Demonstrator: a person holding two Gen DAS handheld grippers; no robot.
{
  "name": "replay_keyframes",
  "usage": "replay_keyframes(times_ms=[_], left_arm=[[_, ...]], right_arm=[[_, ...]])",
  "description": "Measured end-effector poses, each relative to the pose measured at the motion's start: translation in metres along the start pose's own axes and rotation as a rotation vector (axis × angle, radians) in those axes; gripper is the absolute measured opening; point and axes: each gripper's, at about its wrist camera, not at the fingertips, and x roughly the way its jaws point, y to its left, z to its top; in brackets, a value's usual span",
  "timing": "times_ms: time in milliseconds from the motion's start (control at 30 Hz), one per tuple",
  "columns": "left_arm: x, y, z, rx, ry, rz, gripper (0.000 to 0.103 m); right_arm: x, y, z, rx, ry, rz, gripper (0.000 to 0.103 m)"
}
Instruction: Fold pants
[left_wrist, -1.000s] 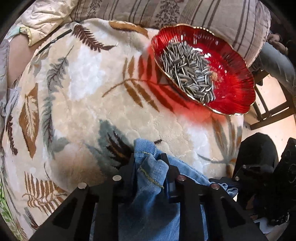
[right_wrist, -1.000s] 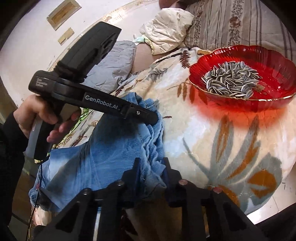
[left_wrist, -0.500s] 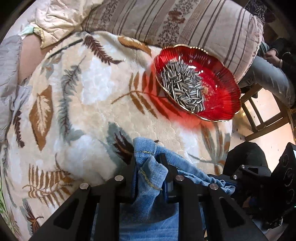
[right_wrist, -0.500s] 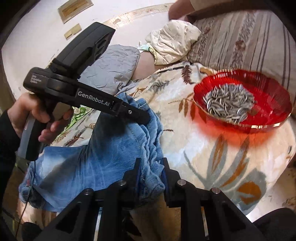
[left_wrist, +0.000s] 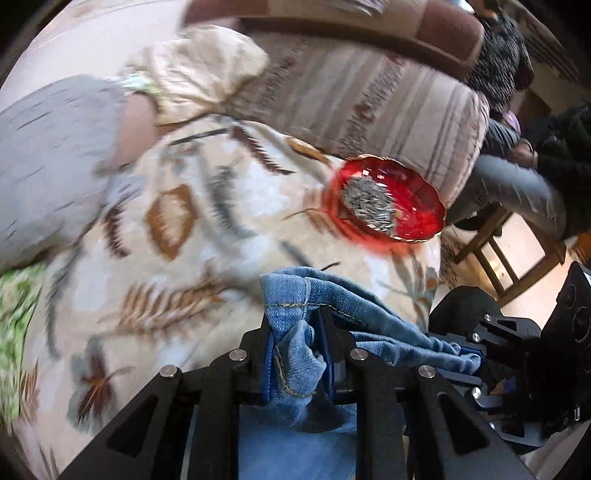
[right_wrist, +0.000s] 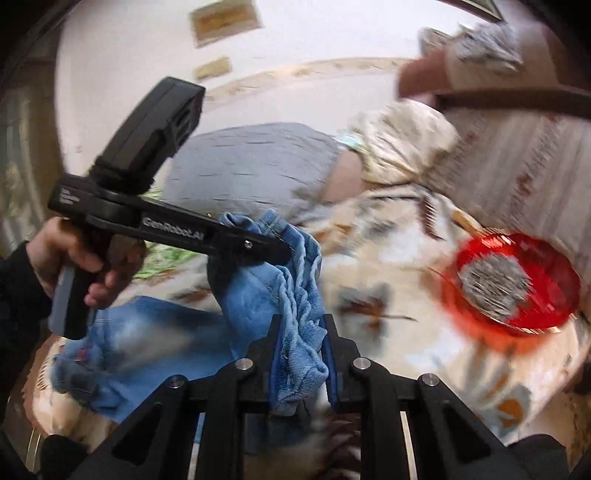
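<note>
Blue denim pants (left_wrist: 295, 306), bunched along one hemmed edge and lifted above a round worktop covered in a cream cloth (left_wrist: 207, 236) with brown and grey leaf print; rest of the denim trailing down to the near edge of that cloth, seen in the right wrist view (right_wrist: 147, 339). Left gripper (left_wrist: 295, 332) with jaws nearly closed, clamped on a folded, stitched hem corner; right gripper (right_wrist: 301, 354) with jaws likewise narrow, pinching a rumpled wad of the same edge. Denim stretched between the two grips. In the right wrist view, left gripper (right_wrist: 273, 251) gripped in a hand (right_wrist: 74, 258) with a dark sleeve, white lettering along its black body. Further back on the cloth, well apart from the pants, a red scalloped glass dish (left_wrist: 388, 199) with a heap of striped sunflower seeds (left_wrist: 367, 203). Behind the worktop, a striped sofa cushion (left_wrist: 369, 92), a cream quilted bundle (left_wrist: 199, 81) and a grey quilted one (left_wrist: 48, 147). At far right, partly seen seated people (left_wrist: 517, 155). Background blurred.
</note>
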Motion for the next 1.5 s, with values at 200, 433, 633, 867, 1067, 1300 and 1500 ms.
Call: replay_keyframes(times_ms=[200,433,633,867,1067,1300,1500], left_arm=[[-0.032,0.061,-0.070,-0.160,0.013,0.071,0.020],[0.001,0.114,-0.148,-0.337,0.133,0.106,0.024],[-0.028,0.111,-0.149,-0.386,0.060,0.179,0.071],[-0.117,0.091,-0.158,-0.411,0.054,0.370,0.072],[-0.236,0.046,-0.188,-0.384,0.152,0.591,0.073],[-0.252,0.026,-0.207,-0.426,0.189,0.561,0.101],[-0.163,0.033,-0.209,-0.528,0.068,0.442,0.101]], right_arm=[[0.029,0.091,-0.010,-0.131,0.039,0.126,0.020],[0.096,0.158,-0.063,-0.282,0.256,0.157,0.029],[0.089,0.161,-0.075,-0.316,0.283,0.208,0.076],[0.027,0.125,-0.045,-0.259,0.139,0.250,0.092],[0.021,0.113,-0.020,-0.222,0.100,0.260,0.092],[0.030,0.109,-0.020,-0.206,0.140,0.259,0.092],[0.028,0.087,-0.020,-0.234,0.165,0.208,0.092]])
